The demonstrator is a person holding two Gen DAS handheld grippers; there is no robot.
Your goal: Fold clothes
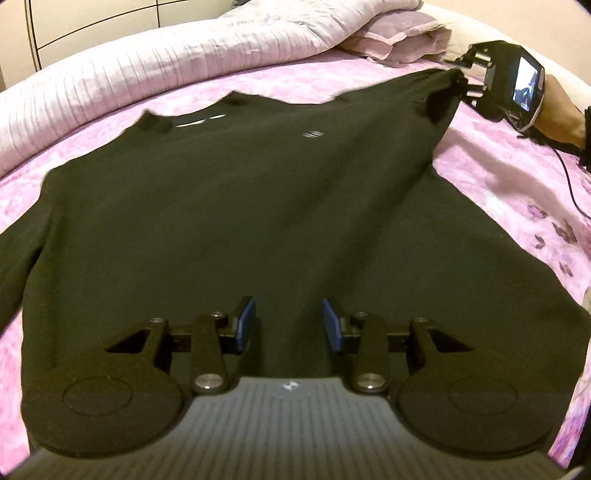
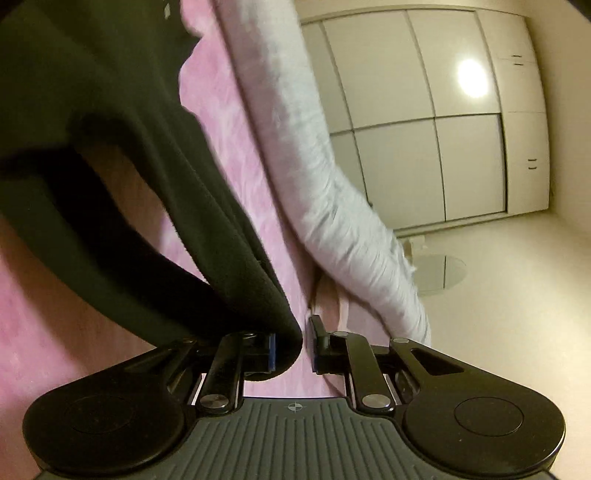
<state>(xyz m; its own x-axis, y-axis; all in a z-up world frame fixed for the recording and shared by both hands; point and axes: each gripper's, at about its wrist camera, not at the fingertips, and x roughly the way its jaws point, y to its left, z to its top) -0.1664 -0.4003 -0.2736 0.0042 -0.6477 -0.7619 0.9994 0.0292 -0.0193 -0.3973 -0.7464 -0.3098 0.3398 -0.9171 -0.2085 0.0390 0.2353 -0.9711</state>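
A black sweater (image 1: pixel 236 206) lies spread on the pink bedspread (image 1: pixel 517 192), neck toward the far side. My left gripper (image 1: pixel 288 325) is open just above the sweater's near hem, with cloth between its blue pads (image 1: pixel 246 323). My right gripper (image 1: pixel 463 79) shows at the far right of the left wrist view, holding the sweater's right shoulder corner lifted off the bed. In the right wrist view the right gripper (image 2: pixel 293 350) has a thick fold of the black sweater (image 2: pixel 155 206) between its jaws, which stand slightly apart.
A rolled white quilt (image 1: pixel 155 70) and lilac pillows (image 1: pixel 399 33) lie along the far side of the bed. A black cable (image 1: pixel 569 181) trails over the bedspread at right. White wardrobe doors (image 2: pixel 424 129) show in the right wrist view.
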